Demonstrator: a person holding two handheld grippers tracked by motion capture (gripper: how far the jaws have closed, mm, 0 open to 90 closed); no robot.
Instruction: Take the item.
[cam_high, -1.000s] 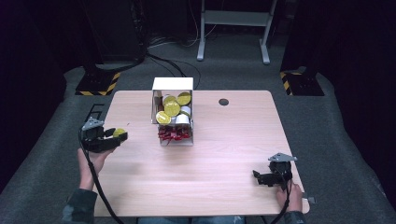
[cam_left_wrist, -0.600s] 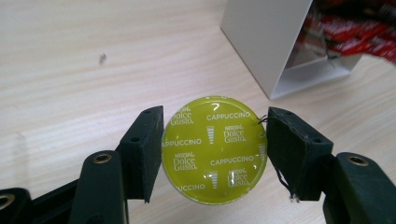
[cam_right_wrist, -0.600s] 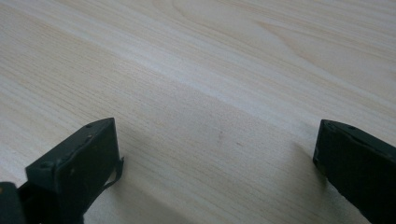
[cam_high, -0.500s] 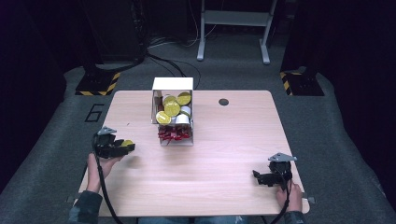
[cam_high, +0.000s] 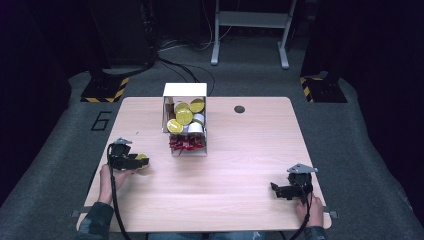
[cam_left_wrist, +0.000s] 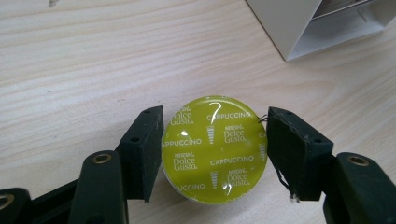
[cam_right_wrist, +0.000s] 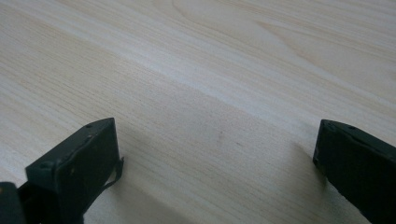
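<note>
High view: the left gripper (cam_high: 131, 161) sits low at the table's (cam_high: 240, 150) left edge, grasping a green capsule (cam_high: 142, 160); the box (cam_high: 185, 120) of capsules stands far centre. The right gripper (cam_high: 287, 190) waits near right.

Left gripper view: the jaws clamp the capsule's rim, foil up, just over the wood, probably for setting down.

Right gripper view: jaws spread wide, holding nothing, parked.

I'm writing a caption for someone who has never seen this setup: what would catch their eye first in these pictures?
First, the yellow-green Cappuccino capsule clamped between the left gripper's black jaws, low over the table near its left edge. Next, the white box at the table's far middle, packed with more yellow-lidded and white-lidded capsules. The right gripper rests open and empty near the right front corner.
</note>
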